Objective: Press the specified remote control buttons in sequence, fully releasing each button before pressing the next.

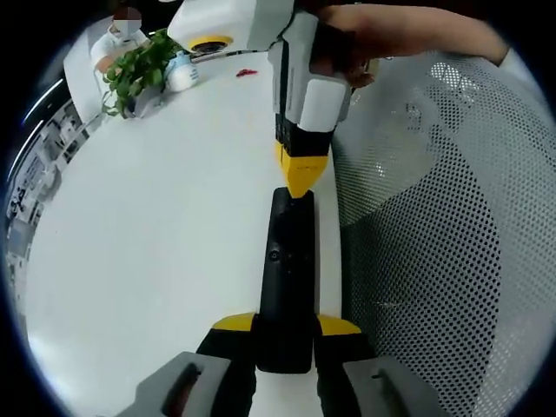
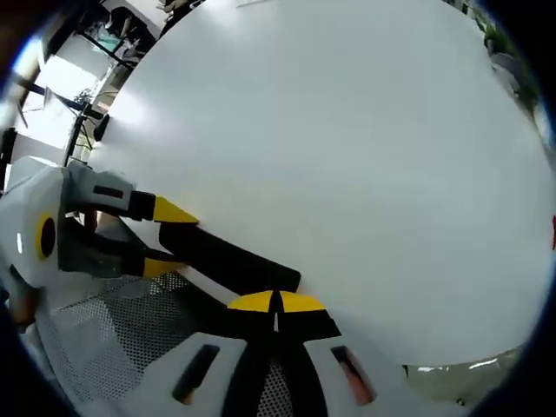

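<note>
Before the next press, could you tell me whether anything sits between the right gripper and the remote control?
Nothing visible does. The right gripper, its fingers closed together, already has its yellow tips at the far end of the black remote control, which the left gripper holds over the white table.

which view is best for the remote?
Left gripper view: the remote runs lengthwise up the middle, top face showing, held between the left gripper jaws, with the right gripper tip at its far end. Right gripper view shows the remote foreshortened, as a dark bar.
</note>
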A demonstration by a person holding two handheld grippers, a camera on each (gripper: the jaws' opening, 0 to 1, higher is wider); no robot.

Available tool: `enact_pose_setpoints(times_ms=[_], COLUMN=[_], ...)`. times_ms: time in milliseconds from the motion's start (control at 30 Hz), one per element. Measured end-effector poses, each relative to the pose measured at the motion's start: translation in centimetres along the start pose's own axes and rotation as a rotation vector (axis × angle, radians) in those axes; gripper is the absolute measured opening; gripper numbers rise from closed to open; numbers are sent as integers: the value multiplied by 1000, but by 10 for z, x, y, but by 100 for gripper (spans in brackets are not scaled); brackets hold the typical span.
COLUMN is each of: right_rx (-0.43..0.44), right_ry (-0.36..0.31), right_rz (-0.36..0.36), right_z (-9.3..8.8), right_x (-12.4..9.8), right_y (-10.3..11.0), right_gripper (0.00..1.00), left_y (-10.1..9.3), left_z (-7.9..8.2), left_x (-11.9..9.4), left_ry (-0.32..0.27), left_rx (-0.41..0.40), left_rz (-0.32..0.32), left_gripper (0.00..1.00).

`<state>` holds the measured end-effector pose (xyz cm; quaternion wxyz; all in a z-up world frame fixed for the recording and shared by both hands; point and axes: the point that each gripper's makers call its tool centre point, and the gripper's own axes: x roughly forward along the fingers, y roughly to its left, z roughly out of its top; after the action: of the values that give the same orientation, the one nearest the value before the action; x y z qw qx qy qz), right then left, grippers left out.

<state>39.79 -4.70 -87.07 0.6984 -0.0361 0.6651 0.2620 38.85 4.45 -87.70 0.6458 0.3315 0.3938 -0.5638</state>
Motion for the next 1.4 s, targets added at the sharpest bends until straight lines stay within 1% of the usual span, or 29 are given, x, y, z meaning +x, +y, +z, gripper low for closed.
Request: enact_pose_setpoints(times_ms=[200, 300, 400, 500, 633, 1000, 1200, 1267, 1400], right_rx=[2, 14, 14, 21, 24, 31, 78, 68, 18], right_ry=[-12, -7, -24, -20, -11, -13, -30, -28, -17], right_rz=[14, 29, 40, 54, 52, 63, 93, 88, 40], right_z=[2, 1, 4, 4, 3, 4, 3, 3, 3], right_x=[-1, 0, -1, 0, 3, 3, 3, 3, 3], right_y=[4, 6, 9, 10, 9, 9, 8, 9, 11], right_gripper=[0, 0, 0, 0, 0, 0, 0, 0, 0], left_y=[0, 0, -1, -1, -1, 0, 0, 0, 0], left_z=[0, 0, 0, 0, 0, 0, 0, 0, 1], left_x=[0, 0, 0, 0, 0, 0, 0, 1, 1], left_ry=[4, 4, 3, 2, 1, -1, 2, 6, 6], left_rx=[5, 7, 7, 5, 4, 2, 6, 9, 8], left_rz=[1, 1, 1, 0, 0, -1, -2, -3, -4], left_gripper=[25, 25, 25, 25, 25, 25, 25, 25, 25])
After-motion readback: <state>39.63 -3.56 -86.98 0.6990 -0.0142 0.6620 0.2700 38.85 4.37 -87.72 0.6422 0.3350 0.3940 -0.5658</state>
